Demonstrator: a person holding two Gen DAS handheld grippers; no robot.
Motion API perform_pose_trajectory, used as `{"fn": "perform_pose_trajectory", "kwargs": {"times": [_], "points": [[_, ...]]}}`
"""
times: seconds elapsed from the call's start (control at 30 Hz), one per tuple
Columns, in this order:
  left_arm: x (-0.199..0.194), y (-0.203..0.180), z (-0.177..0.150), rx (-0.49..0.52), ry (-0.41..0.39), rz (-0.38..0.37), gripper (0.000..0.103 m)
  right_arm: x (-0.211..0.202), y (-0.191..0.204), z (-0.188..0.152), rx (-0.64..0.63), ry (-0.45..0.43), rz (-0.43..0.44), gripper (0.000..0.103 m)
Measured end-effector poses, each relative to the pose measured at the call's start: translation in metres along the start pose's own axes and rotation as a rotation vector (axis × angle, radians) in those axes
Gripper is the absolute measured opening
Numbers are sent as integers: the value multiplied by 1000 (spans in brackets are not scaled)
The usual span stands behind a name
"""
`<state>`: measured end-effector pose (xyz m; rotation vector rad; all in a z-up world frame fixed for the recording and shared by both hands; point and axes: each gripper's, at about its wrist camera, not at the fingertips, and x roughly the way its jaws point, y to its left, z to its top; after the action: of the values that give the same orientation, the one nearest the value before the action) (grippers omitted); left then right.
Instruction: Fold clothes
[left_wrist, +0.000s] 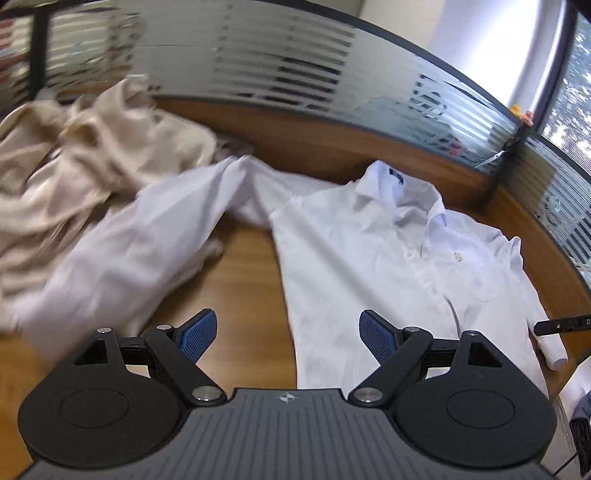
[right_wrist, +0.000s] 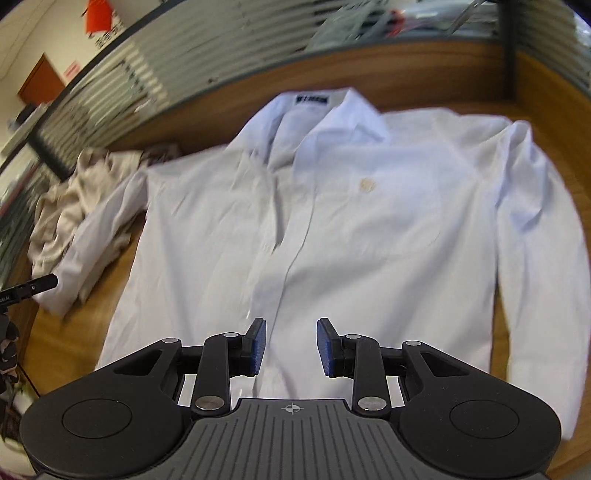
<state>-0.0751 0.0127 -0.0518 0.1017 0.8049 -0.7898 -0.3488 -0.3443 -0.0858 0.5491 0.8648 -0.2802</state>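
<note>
A white long-sleeved shirt (left_wrist: 369, 251) (right_wrist: 351, 221) lies front up and buttoned on the wooden desk (left_wrist: 240, 277), its collar at the far side. Its left sleeve (left_wrist: 140, 240) (right_wrist: 92, 236) stretches out to the left and rests partly on a crumpled beige garment (left_wrist: 74, 155) (right_wrist: 62, 206). The right sleeve (right_wrist: 535, 240) runs down along the body. My left gripper (left_wrist: 287, 317) hovers open over the shirt's left edge and bare desk, holding nothing. My right gripper (right_wrist: 291, 325) is open above the button placket near the hem, with nothing between its pads.
A wooden ledge and a glass partition with blinds (left_wrist: 258, 62) close off the desk's far side. Scissors (left_wrist: 491, 158) hang on the partition at the right. One black finger (left_wrist: 561, 325) of my right gripper shows at the right edge of the left wrist view.
</note>
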Motion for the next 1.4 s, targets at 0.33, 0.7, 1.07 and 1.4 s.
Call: {"fn": "perform_pose_trajectory", "kwargs": {"times": [0.33,0.7,1.07,1.4], "points": [[-58,-26,-102,-165,1,142,86,17,24,-51,-226,122,49,34],[-73,-47,-181,-371,20,178,64,42,22,-70,-282,197,20,39],[-49,-43,-214,-587,26,170,34,51,23,-76,-292,221,3,40],[-57,-35,-212,-635,-25,152,4,55,22,-78,-277,226,-2,40]]}}
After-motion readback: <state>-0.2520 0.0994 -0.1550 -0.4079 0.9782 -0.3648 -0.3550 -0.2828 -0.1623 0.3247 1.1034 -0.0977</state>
